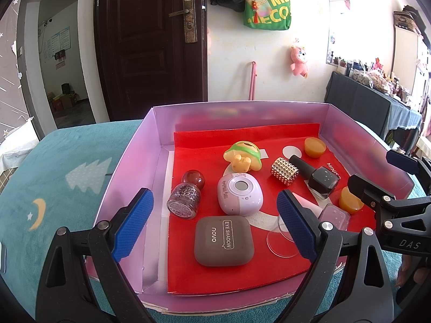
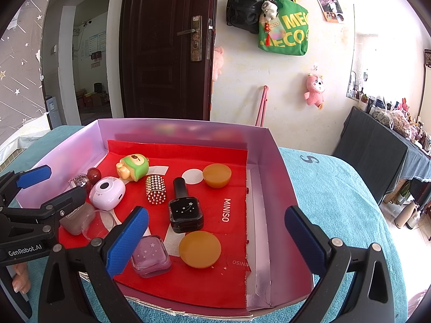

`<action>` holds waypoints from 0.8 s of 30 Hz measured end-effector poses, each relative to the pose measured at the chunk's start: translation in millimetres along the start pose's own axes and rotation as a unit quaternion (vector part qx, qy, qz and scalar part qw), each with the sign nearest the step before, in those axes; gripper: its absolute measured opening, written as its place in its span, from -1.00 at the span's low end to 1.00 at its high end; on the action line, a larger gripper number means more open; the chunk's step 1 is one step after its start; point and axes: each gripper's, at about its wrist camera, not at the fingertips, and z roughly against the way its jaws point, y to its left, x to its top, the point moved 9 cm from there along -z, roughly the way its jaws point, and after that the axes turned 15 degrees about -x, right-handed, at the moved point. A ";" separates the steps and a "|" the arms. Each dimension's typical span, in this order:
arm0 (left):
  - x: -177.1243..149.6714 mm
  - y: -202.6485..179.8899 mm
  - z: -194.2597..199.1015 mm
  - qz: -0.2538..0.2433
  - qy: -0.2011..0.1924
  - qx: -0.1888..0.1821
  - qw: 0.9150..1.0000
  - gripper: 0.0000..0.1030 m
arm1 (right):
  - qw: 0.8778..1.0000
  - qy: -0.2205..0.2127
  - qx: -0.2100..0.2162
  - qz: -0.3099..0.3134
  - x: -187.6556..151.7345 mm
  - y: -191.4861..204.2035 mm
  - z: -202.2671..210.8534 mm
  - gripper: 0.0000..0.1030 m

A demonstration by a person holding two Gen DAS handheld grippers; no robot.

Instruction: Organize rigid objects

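A lilac cardboard box (image 1: 129, 161) lined with red paper (image 2: 234, 188) holds several small items. In it lie a grey eye shadow case (image 1: 224, 242), a pink round device (image 1: 239, 193), a glitter bottle (image 1: 184, 200), a green-yellow toy (image 1: 243, 156), a studded silver cylinder (image 1: 284, 172), a black nail polish bottle (image 2: 186, 210), two orange discs (image 2: 200, 249) (image 2: 216, 175), a clear cup (image 1: 280, 239) and a pink clear bottle (image 2: 150, 255). My left gripper (image 1: 214, 193) hovers open over the box's near left. My right gripper (image 2: 216, 211) hovers open over the near right. Neither touches anything.
The box sits on a teal blanket (image 2: 336, 202) with tree and moon prints. Behind it are a dark door (image 1: 150, 48), a wall with hanging bags (image 2: 282, 29) and a pink plush (image 2: 314, 90). A dark cluttered table (image 2: 377, 145) stands at the right.
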 end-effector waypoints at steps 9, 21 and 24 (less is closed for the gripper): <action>-0.1 0.1 -0.2 0.000 0.000 0.000 1.000 0.82 | 1.000 0.000 0.000 0.000 -0.1 -0.1 0.1 1.00; 4.6 -8.6 7.4 -0.013 -0.021 -0.006 1.000 0.82 | 1.000 -0.012 0.000 -0.006 3.1 -2.0 6.3 1.00; 6.8 -11.8 13.1 -0.019 -0.024 -0.003 1.000 0.82 | 1.000 -0.018 -0.005 -0.008 4.9 -4.7 11.0 1.00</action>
